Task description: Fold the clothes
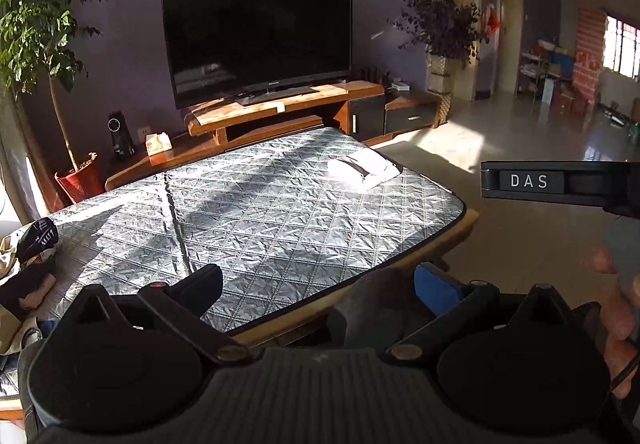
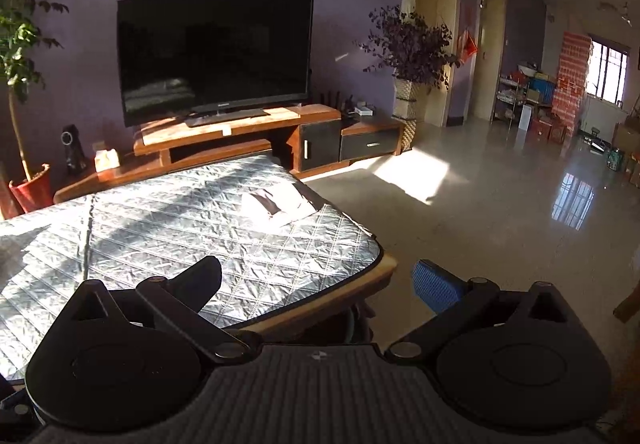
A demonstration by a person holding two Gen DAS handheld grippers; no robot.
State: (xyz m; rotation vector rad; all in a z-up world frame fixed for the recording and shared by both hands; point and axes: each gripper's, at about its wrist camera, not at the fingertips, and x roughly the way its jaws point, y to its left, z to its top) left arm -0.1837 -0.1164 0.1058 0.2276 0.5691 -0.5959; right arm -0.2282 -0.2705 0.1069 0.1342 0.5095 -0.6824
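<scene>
Both claws hovering wide apart, gripping nothing: left claw, right claw. Folded cloth sitting on counter. Next: reaching left for clothes pile, pinching one layer only.

The tabletop wears a quilted cover of crinkled, silvery cloth with a soft sheen and stitched diamonds; its wooden rim looks smooth. The folded garment is soft, matt, pale cloth. The heap of clothes is limp fabric. Each hand-held gripper is matt black plastic, ribbed on the body, with a textured blue pad. The floor is glossy tile; the TV stand polished wood.
</scene>
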